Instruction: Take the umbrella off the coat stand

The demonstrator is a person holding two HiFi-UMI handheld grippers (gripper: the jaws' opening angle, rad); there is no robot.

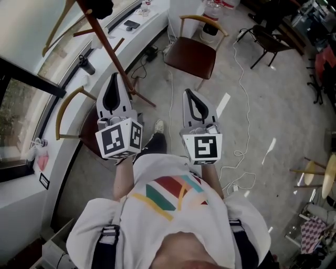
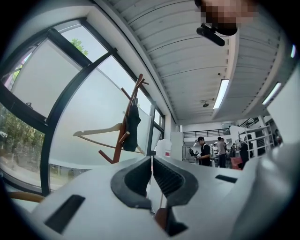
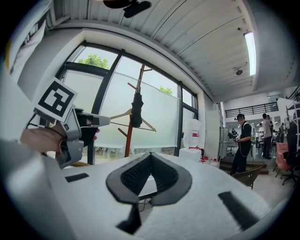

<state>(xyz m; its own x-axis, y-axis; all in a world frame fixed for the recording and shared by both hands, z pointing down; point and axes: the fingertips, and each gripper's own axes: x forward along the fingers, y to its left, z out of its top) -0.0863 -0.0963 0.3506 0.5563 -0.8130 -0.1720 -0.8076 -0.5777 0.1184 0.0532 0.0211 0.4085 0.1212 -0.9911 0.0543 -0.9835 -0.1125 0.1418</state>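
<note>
The dark folded umbrella [image 2: 131,126] hangs high on the reddish-brown coat stand [image 2: 119,145] in front of the frosted window, some way ahead of both grippers. In the right gripper view the umbrella [image 3: 137,110] hangs on the coat stand [image 3: 130,136] too. From above, the coat stand [image 1: 113,55] leans across the upper left with the umbrella [image 1: 100,7] at its top. My left gripper [image 1: 114,79] [image 2: 151,160] and right gripper [image 1: 188,93] [image 3: 151,155] are held side by side. Both are shut and empty and point toward the stand.
A pale wooden hanger [image 2: 96,131] hangs on the stand beside the umbrella. Two chairs [image 1: 191,55] [image 1: 71,107] stand near the stand's foot, and a white cable [image 1: 239,68] runs over the floor. A water bottle [image 3: 193,133] and several people [image 3: 241,140] are to the right.
</note>
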